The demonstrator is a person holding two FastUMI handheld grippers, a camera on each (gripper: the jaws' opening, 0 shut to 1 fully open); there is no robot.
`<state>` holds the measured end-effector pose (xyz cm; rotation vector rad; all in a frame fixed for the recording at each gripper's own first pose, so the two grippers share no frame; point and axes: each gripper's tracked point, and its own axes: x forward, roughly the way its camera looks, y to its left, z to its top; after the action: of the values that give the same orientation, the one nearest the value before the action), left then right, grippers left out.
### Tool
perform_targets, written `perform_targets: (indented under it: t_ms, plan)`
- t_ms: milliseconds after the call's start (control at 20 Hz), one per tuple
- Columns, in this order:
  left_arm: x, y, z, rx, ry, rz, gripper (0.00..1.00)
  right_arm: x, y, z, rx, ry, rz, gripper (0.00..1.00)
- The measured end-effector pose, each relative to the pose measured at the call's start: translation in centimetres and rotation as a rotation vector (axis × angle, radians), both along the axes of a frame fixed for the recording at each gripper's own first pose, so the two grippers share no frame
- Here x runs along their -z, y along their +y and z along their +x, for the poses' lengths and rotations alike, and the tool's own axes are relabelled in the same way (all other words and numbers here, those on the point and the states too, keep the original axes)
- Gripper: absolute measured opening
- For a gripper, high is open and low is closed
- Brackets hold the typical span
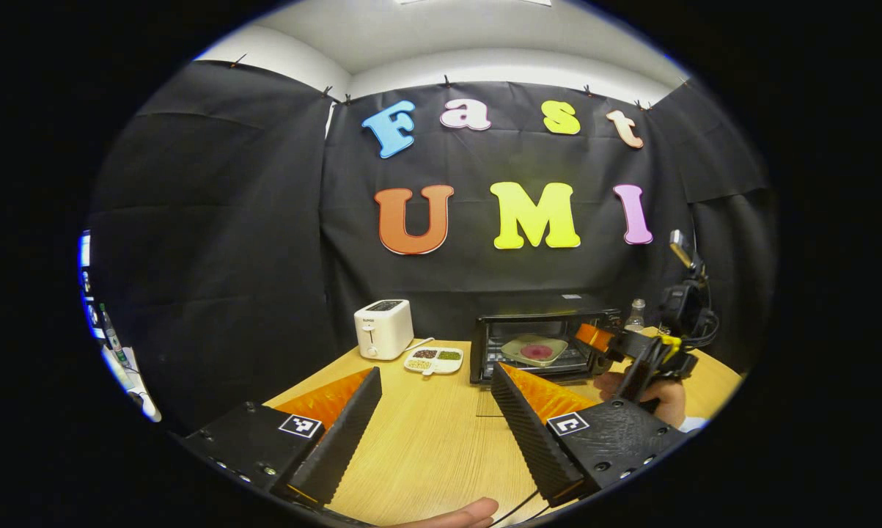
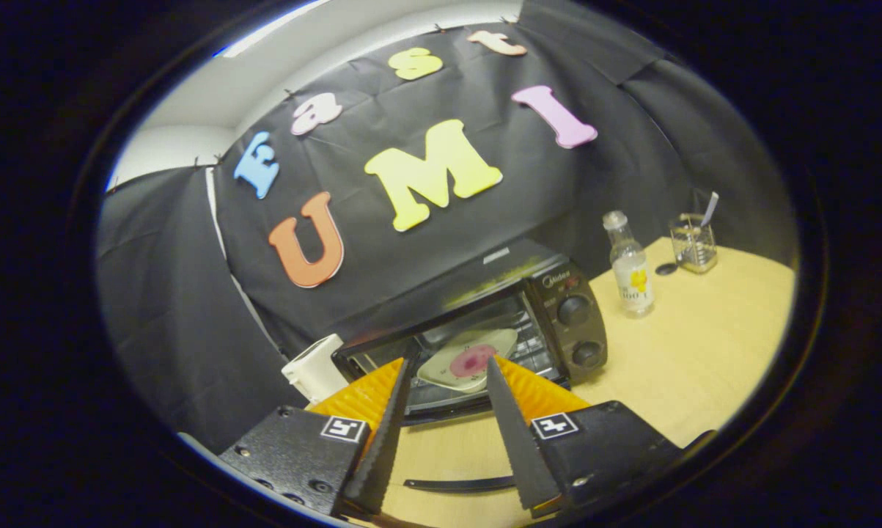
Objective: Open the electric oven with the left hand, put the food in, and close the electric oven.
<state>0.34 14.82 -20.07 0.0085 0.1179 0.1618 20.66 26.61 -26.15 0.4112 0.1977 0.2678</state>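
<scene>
A black-draped booth encloses a light wooden worktop [image 1: 426, 440]. At its back stands the electric oven [image 2: 484, 330], door down, with the plate of food [image 2: 470, 358] already lying on the rack inside; the plate also shows in the left gripper view [image 1: 536, 350]. A white toaster [image 1: 383, 328] and a divided snack dish [image 1: 433, 359] sit to the oven's left, while a small bottle [image 2: 629, 265] and a glass jar [image 2: 693, 242] stand to its right.

The right gripper [image 2: 444, 400] hovers just in front of the oven mouth, jaws parted and empty, the plate lying straight ahead between them. The left gripper [image 1: 437, 400] hangs well back over the worktop, jaws wide and holding nothing; the oven lies ahead and to its right.

Judging by this, the food is in and closing remains. The dropped door's long edge runs across the oven front, so a lift from below its front lip is called for; the right gripper is nearer and would have to clear away first.
</scene>
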Motion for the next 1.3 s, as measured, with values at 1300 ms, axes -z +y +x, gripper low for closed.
perform_targets:
  t_ms: [1300]
  plan:
    - [17.9, -16.6, 11.3, 0.265, 0.417, -0.060, 0.96, -16.1, -23.9, -8.7, 0.204, -0.286, -0.303, 1.00]
